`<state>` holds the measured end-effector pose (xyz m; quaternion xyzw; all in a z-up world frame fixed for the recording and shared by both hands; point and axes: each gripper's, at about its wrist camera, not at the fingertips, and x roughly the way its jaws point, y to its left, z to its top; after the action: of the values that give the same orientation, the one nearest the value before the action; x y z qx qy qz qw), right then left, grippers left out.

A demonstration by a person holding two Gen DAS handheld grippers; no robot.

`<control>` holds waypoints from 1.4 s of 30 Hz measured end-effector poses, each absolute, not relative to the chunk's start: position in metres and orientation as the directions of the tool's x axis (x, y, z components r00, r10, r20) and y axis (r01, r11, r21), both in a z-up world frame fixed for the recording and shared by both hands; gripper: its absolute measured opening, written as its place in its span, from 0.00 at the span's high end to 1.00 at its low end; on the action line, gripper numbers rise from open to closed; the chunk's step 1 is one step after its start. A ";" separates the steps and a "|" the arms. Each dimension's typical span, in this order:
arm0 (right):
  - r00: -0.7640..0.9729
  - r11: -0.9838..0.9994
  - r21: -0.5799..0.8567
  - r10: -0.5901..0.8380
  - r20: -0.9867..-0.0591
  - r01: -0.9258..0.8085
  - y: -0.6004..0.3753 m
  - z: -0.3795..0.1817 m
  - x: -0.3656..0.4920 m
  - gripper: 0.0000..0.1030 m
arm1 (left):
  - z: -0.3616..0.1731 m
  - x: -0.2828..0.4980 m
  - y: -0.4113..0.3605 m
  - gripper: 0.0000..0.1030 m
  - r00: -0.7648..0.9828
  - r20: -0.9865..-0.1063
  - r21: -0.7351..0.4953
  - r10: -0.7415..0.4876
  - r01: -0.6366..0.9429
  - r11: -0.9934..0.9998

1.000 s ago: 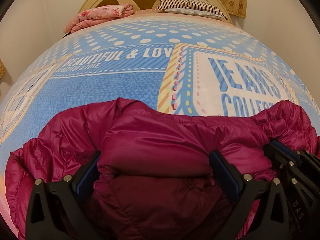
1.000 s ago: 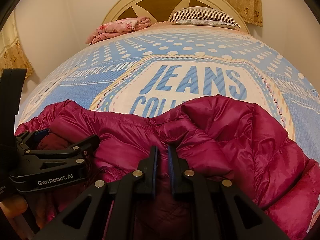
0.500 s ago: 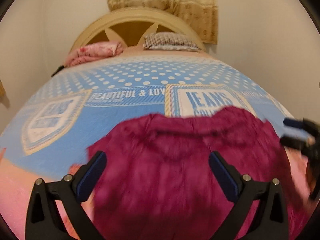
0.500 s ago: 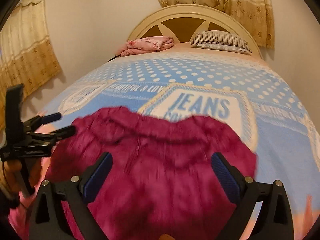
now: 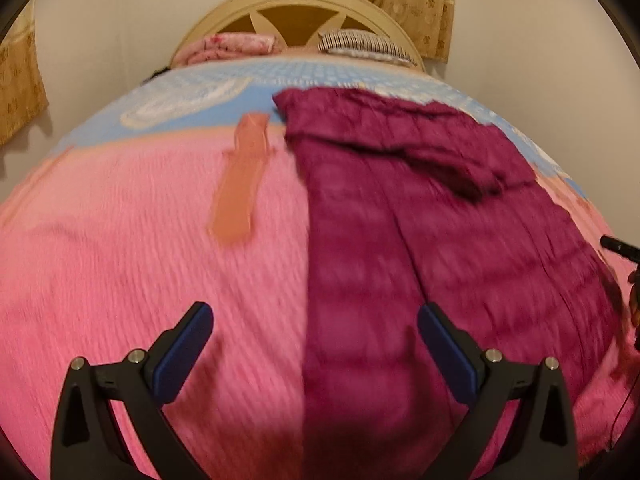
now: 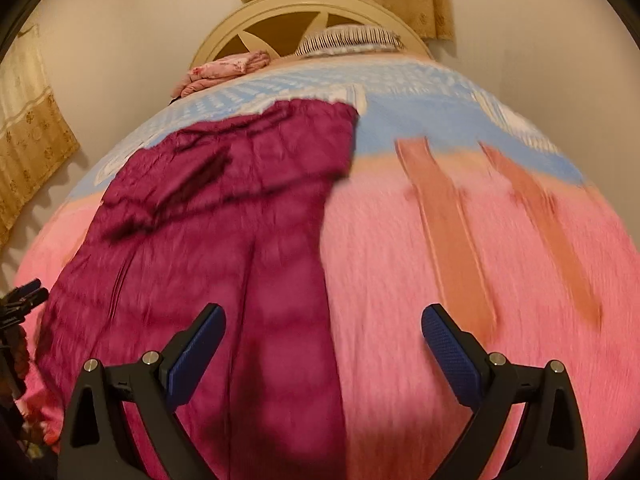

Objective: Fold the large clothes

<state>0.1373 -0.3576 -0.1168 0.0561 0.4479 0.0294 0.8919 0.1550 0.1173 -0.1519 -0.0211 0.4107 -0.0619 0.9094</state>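
Observation:
A magenta quilted down jacket (image 5: pixel 420 240) (image 6: pixel 224 220) lies lengthwise on the bed, its far end folded over. My left gripper (image 5: pixel 316 344) stands open above the jacket's left edge, where it meets the pink bedspread (image 5: pixel 140 260). Nothing is between its blue pads. My right gripper (image 6: pixel 324 344) is open too, above the jacket's right edge, and holds nothing. The left gripper's tips (image 6: pixel 24 296) show at the left edge of the right wrist view. The right gripper's tip (image 5: pixel 620 246) shows at the right edge of the left wrist view. Both views are blurred by motion.
The bed has a pink near part (image 6: pixel 440 280) with orange stripes and a blue printed far part (image 5: pixel 240 92). A folded pink blanket (image 6: pixel 224 68) and a striped pillow (image 6: pixel 352 38) lie by the cream headboard (image 5: pixel 296 4). Curtains (image 6: pixel 28 128) hang on the walls.
The right gripper opened and let go of the jacket; the left stayed open. Both grippers pulled back toward the foot of the bed. The jacket now lies stretched out, farther from the cameras.

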 end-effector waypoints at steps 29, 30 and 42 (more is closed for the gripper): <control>0.627 0.924 0.367 0.350 -0.696 -0.110 -0.336 -0.085 0.018 0.96 | -0.110 0.052 0.113 0.94 0.688 -0.629 -0.168 -0.362 0.334 0.927; 0.637 0.919 0.378 0.360 -0.682 -0.116 -0.337 -0.076 0.009 0.96 | -0.102 0.047 0.117 0.94 0.693 -0.612 -0.182 -0.382 0.346 0.920; 0.783 0.855 0.467 0.445 -0.436 -0.226 -0.361 0.032 -0.060 0.96 | -0.009 -0.003 0.146 0.94 0.747 -0.387 -0.264 -0.540 0.471 0.841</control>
<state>-0.0602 -0.3609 0.0325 0.1990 0.2752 0.1817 0.9229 -0.0031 0.1457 -0.0085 -0.0749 0.2297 -0.2714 0.9316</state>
